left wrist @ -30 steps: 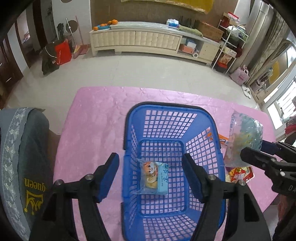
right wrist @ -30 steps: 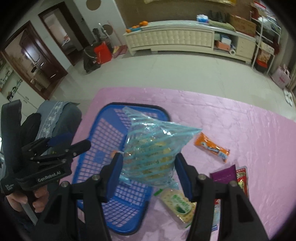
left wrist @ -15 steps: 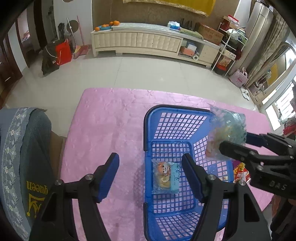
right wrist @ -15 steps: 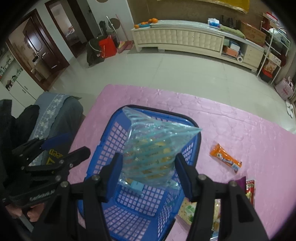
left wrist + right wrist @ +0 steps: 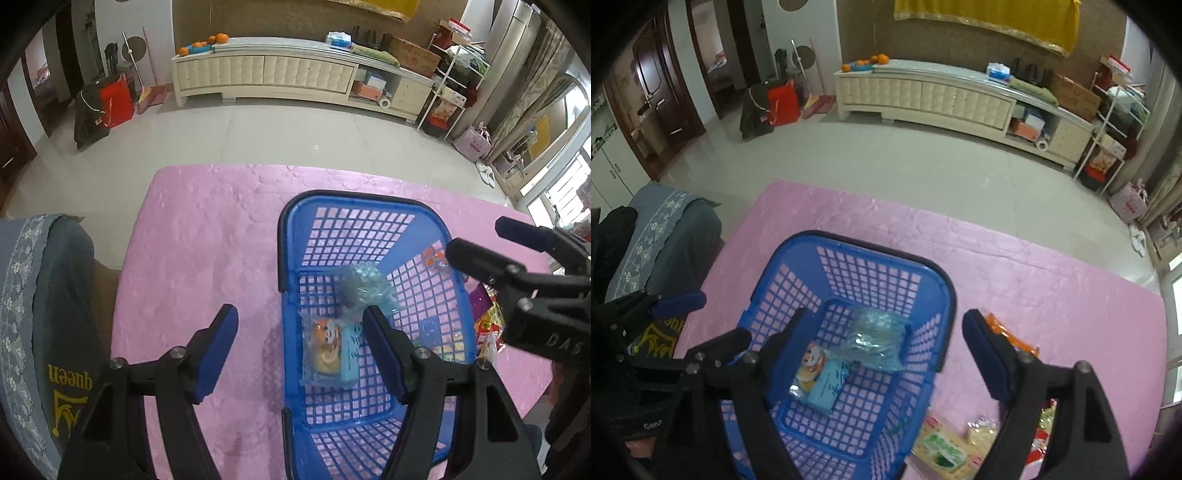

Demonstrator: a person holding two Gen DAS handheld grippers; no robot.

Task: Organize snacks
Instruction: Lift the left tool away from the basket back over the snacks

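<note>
A blue mesh basket (image 5: 362, 195) (image 5: 849, 240) stands on the pink table. Inside it a clear blue-striped bag (image 5: 360, 291) (image 5: 875, 336) lies against the far wall, beside a cartoon-printed snack packet (image 5: 332, 347) (image 5: 822, 376). My right gripper (image 5: 886, 317) (image 5: 476, 236) hovers above the basket with its jaws opening; the bag is below them, untouched by the pads. My left gripper (image 5: 297, 317) (image 5: 713, 317) hangs open over the basket's left wall, holding nothing. An orange packet (image 5: 1012, 336), a green-and-cream packet (image 5: 942, 446) and a red packet (image 5: 487, 328) lie on the table right of the basket.
A pink cloth (image 5: 207, 236) covers the table. A chair draped in grey fabric (image 5: 44, 295) stands at its left edge. Beyond the far edge is open tiled floor (image 5: 923, 166) and a long cream sideboard (image 5: 942, 96).
The right gripper carried the striped bag left over the basket, then widened its jaws and let it go; the bag now lies inside. The left gripper stayed open.
</note>
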